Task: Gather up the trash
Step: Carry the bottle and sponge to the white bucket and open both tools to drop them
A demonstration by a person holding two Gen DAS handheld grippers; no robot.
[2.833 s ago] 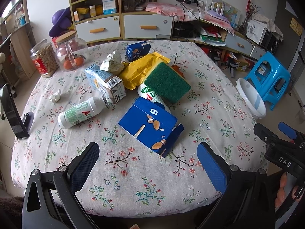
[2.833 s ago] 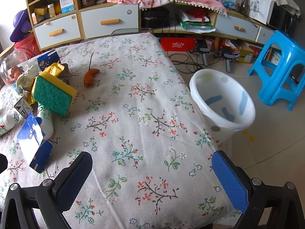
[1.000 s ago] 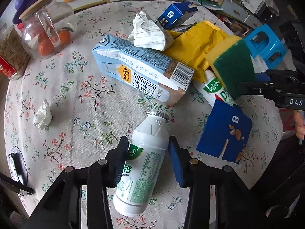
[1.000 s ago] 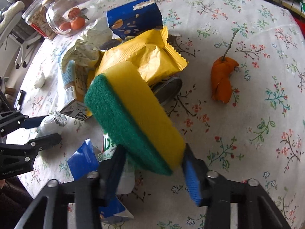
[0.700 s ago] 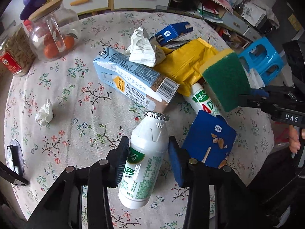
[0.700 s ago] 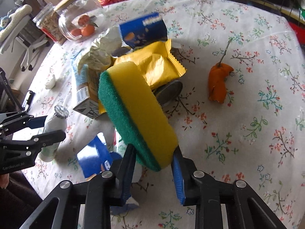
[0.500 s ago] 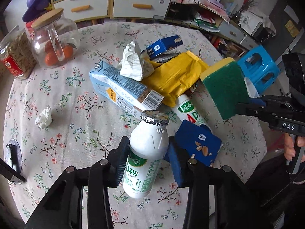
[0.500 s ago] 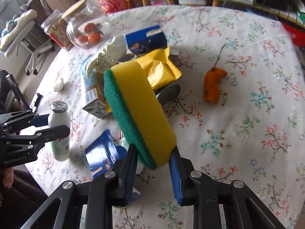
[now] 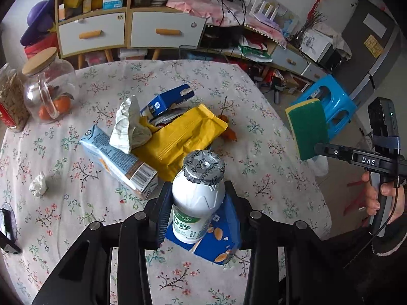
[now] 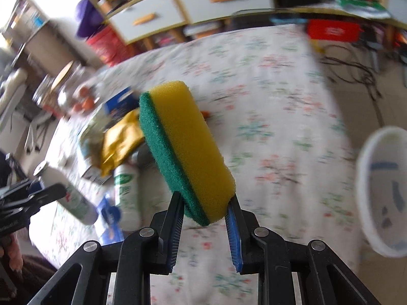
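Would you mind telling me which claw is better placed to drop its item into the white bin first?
The right claw. It grips the sponge with the white bin close on its right. The left claw holds the white bottle over mid-table.

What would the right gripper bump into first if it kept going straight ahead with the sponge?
Probably the floral tablecloth. The right gripper points over bare cloth beyond the sponge, though blur makes depth unclear.
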